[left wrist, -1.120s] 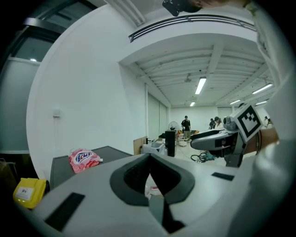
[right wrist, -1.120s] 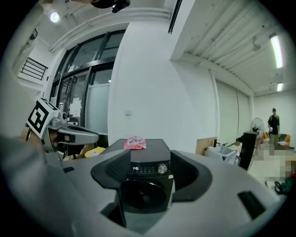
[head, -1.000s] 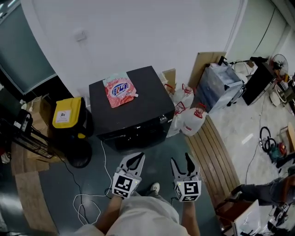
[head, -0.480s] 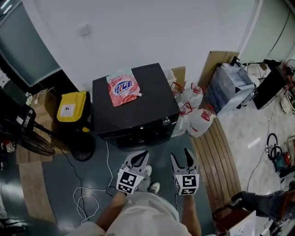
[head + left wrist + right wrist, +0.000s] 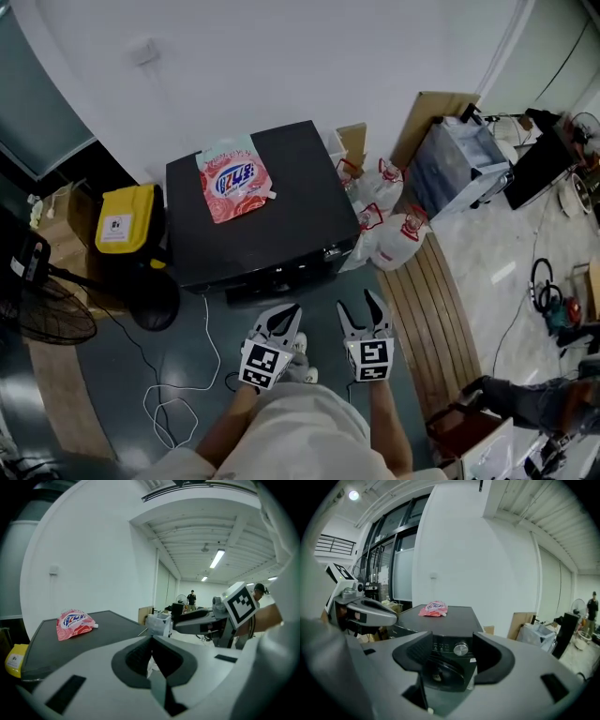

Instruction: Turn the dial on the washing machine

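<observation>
Head view, looking steeply down: a black washer (image 5: pixel 291 192) stands against a white wall, its front panel facing the person. A floor fan (image 5: pixel 42 317) sits at far left, and a strip of wooden planks (image 5: pixel 433 314) runs along the floor to the washer's right. Two white jugs (image 5: pixel 398 239) with red caps stand just beside the washer's right side, and a yellow box (image 5: pixel 125 220) stands near its left side. A pink pouch (image 5: pixel 230 181) lies flat on the washer's top, toward the back left. Both tools hover side by side over the grey floor, short of the washer's front. The left hand-held gripper (image 5: pixel 279 322) has its jaws closed together with nothing between them. The right hand-held gripper (image 5: pixel 364 314) has its jaws spread wide and empty. The silver dial (image 5: pixel 461 648) sits on the front panel toward its right end; the right gripper view frames it between the parted jaws, well apart from them.
</observation>
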A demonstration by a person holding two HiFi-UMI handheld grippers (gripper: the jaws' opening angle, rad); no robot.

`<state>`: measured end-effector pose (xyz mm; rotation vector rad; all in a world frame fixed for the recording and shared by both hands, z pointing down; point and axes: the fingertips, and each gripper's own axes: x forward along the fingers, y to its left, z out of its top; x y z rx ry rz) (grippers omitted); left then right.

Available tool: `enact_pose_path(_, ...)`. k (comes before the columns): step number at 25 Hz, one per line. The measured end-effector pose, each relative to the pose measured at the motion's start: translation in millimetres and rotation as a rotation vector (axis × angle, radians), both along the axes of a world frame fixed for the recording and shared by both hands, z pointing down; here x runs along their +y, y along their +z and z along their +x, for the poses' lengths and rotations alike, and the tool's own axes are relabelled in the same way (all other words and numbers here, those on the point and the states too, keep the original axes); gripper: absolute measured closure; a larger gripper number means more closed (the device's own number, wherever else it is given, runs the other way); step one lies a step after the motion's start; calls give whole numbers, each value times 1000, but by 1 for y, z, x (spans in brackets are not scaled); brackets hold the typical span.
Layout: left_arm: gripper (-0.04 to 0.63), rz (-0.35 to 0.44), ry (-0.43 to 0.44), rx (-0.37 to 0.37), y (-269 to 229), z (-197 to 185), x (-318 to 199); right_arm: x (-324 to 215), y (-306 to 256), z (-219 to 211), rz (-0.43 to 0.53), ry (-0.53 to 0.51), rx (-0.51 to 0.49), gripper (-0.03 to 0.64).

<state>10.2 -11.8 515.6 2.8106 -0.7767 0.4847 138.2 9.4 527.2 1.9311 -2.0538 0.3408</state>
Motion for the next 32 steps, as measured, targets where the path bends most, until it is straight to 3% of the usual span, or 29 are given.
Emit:
enact_pose_path(14,584,-100,51,4,55,7,-45,-63,54,-2,-107,-4,75,337)
enact_pose_path(23,584,-138,13,-10,76,13,-57,-87,87,0,-162,-71,122,327)
enact_pose_path(32,584,-158,-65,-36,94,25,-67,-105,119,13,-197,-122,103,310)
